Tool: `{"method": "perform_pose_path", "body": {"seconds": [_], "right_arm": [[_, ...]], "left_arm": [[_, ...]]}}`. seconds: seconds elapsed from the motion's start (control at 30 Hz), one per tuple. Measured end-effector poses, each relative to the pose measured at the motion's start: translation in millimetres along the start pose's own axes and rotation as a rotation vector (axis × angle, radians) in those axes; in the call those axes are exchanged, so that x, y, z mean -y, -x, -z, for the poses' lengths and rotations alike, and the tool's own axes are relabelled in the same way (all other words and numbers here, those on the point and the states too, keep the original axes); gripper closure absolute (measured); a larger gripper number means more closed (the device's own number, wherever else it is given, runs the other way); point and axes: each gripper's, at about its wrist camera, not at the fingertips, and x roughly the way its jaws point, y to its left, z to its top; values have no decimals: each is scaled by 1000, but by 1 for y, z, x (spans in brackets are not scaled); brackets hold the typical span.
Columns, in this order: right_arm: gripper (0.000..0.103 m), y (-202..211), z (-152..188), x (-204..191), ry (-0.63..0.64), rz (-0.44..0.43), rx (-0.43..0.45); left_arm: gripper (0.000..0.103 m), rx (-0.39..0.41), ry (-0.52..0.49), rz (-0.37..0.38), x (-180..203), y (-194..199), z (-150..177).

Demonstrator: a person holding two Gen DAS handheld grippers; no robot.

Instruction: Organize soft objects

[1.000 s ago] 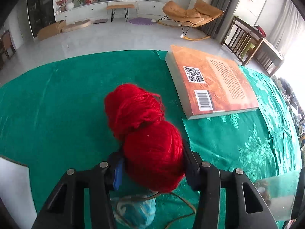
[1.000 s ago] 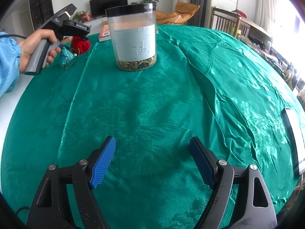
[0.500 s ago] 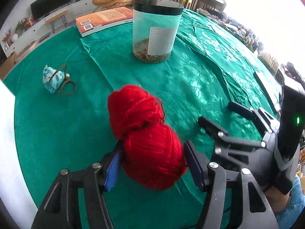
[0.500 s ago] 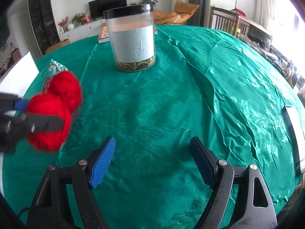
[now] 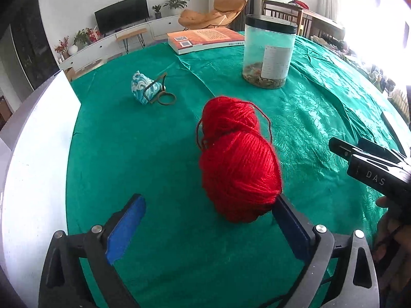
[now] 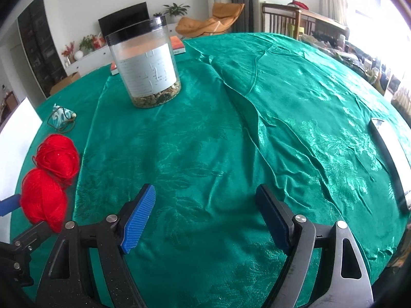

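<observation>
A red yarn skein (image 5: 239,164) lies on the green tablecloth (image 5: 159,154), between the fingers of my left gripper (image 5: 205,220). The left gripper is open; the yarn rests against its right pad (image 5: 290,228) and is apart from the left pad. The yarn also shows at the far left of the right wrist view (image 6: 51,177). A small blue patterned pouch (image 5: 145,89) with a brown cord and ring lies further back on the left. My right gripper (image 6: 205,215) is open and empty over bare cloth.
A clear jar with a black lid (image 5: 268,54) stands mid-table, dried bits at its bottom. An orange book (image 5: 205,39) lies at the far edge. A white board (image 5: 33,169) is at the left. A flat dark-edged object (image 6: 390,159) lies at the right.
My left gripper carried the yarn from near the book and pouch to the near left of the table, set it down and opened its fingers. The right gripper stayed open and shifted a little.
</observation>
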Motion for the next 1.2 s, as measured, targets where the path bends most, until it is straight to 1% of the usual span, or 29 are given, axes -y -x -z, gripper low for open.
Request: {"method": "perform_pose_path", "body": {"seconds": [0.23, 0.33, 0.43, 0.53, 0.6, 0.77, 0.83, 1.07, 1.1, 1.13, 1.2], "right_arm": [[20, 0, 0, 0, 10, 12, -4], [20, 0, 0, -1, 10, 12, -4], [20, 0, 0, -1, 10, 12, -4], [20, 0, 0, -1, 9, 11, -4], [20, -1, 0, -1, 9, 11, -4], [20, -1, 0, -1, 9, 12, -4], [20, -1, 0, -1, 10, 12, -4], [20, -1, 0, -2, 11, 15, -4], [20, -1, 0, -1, 11, 16, -5], [20, -1, 0, -2, 13, 16, -5], [20, 0, 0, -2, 15, 17, -6]], "left_arm": [[5, 24, -18, -40, 2, 16, 1], [5, 27, -13, -46, 0, 22, 0], [5, 33, 9, -20, -4, 32, 0], [5, 55, 52, 15, -14, 45, 1], [5, 60, 83, 26, -22, 47, 3], [5, -6, 183, 55, -37, 23, 14], [5, -30, 201, 43, -39, 11, 20], [5, -55, 223, -4, -49, -12, 33], [5, -32, 209, -21, -48, -11, 34], [5, -36, 203, -36, -47, -13, 34], [1, -36, 181, -63, -45, -17, 34]]}}
